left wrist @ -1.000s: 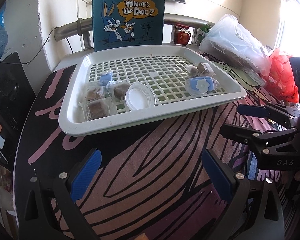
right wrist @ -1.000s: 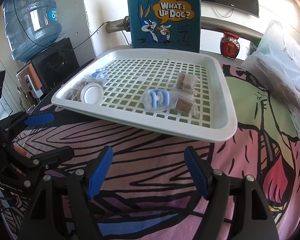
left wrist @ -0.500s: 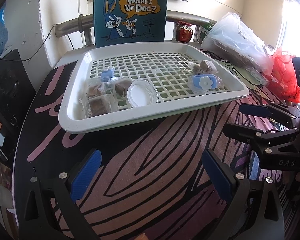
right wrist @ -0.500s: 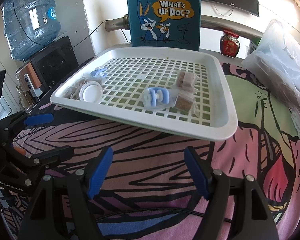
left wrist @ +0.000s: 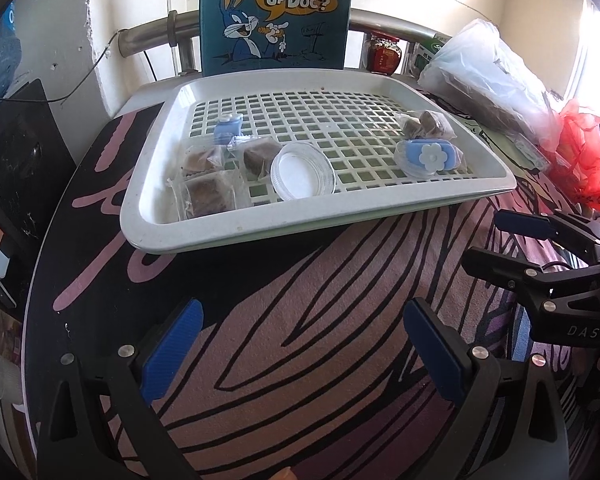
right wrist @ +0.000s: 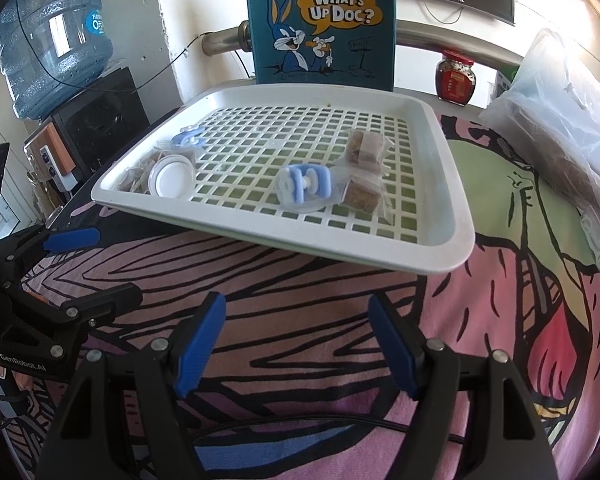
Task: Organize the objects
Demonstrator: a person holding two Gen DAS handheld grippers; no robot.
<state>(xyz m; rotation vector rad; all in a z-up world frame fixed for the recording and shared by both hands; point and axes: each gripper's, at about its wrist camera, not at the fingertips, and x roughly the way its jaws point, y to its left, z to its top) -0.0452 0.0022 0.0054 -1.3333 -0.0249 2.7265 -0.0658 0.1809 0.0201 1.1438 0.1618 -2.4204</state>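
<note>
A white slotted tray [left wrist: 332, 204] [right wrist: 452, 240] lies on the patterned cloth. On its left side sit several wrapped brown snacks [left wrist: 204, 192], a small blue item [left wrist: 228, 130] and a clear round lid [left wrist: 302, 172] [right wrist: 171, 176]. On its right side lie a wrapped blue flower clip [left wrist: 428, 156] [right wrist: 304, 186] and two wrapped brown snacks [left wrist: 426, 122] [right wrist: 364, 172]. My left gripper [left wrist: 300, 354] [right wrist: 88, 268] hovers open over the cloth in front of the tray, holding nothing. My right gripper [right wrist: 296, 346] [left wrist: 496, 240] is open too, also short of the tray.
A teal cartoon bag [left wrist: 276, 16] stands behind the tray against a metal rail. A red-lidded jar [right wrist: 456, 76], a clear plastic bag [right wrist: 560, 112] and a red bag [left wrist: 580, 152] crowd the right. A water bottle [right wrist: 52, 32] and a black box [right wrist: 100, 120] are at the left.
In the left wrist view the tray and bag have slid slightly downward and the tray looks a little nearer. The right wrist view is nearly unchanged. Both grippers stayed open.
</note>
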